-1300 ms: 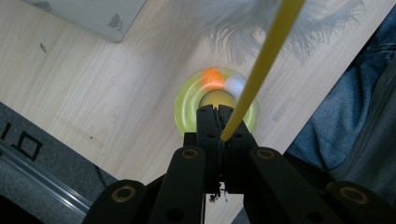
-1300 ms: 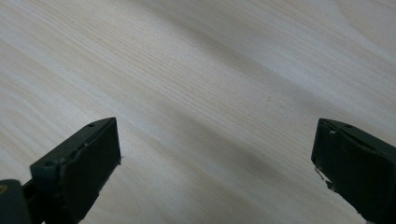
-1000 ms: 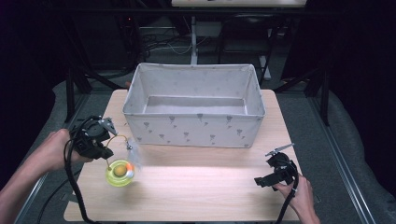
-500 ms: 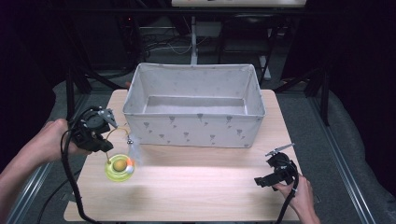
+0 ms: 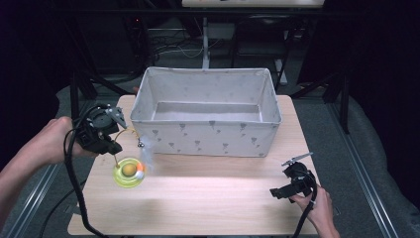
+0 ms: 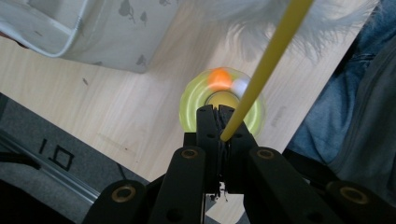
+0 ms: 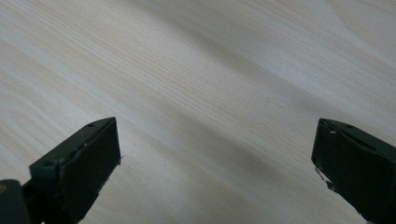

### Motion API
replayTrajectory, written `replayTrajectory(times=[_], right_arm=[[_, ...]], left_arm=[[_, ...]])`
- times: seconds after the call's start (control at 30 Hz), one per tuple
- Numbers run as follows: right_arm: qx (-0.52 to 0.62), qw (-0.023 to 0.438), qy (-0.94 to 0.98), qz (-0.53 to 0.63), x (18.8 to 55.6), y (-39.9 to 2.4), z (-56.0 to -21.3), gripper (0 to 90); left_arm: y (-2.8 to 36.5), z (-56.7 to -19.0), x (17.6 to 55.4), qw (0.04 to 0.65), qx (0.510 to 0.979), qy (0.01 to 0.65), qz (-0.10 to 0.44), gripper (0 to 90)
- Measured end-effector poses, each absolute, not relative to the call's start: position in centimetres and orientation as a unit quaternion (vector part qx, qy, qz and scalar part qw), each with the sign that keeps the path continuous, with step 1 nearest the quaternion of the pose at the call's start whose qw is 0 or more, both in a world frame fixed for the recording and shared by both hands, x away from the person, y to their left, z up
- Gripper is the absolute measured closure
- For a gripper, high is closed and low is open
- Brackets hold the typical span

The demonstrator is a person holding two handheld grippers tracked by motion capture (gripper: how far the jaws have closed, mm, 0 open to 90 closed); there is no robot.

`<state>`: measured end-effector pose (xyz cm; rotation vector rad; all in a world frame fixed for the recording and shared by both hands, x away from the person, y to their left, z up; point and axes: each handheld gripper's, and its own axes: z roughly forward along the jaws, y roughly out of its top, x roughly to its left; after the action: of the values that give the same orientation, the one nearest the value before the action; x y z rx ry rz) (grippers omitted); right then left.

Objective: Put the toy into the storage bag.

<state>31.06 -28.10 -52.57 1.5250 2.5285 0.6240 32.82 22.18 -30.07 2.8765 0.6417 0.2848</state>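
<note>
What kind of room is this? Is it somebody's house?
Probably not a house; it looks like a lab or workshop for recording. A wooden table stands among dark metal frames and loose cables, with a fabric bin on it and hand-held tongs gripping a toy's yellow stick.

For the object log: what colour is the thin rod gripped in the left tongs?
Yellow. The rod shows best in the left gripper view, clamped in the left tongs.
</note>
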Motion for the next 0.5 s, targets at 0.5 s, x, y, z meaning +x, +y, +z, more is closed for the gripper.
replayTrajectory(times=[0.5], right_arm=[[0.502,0.060,0.840,0.199,31.1,-28.2,-52.6,0.8]], left_arm=[[21.3,-27.8,33.4,0.086,0.971,0.204,0.096,88.1]])
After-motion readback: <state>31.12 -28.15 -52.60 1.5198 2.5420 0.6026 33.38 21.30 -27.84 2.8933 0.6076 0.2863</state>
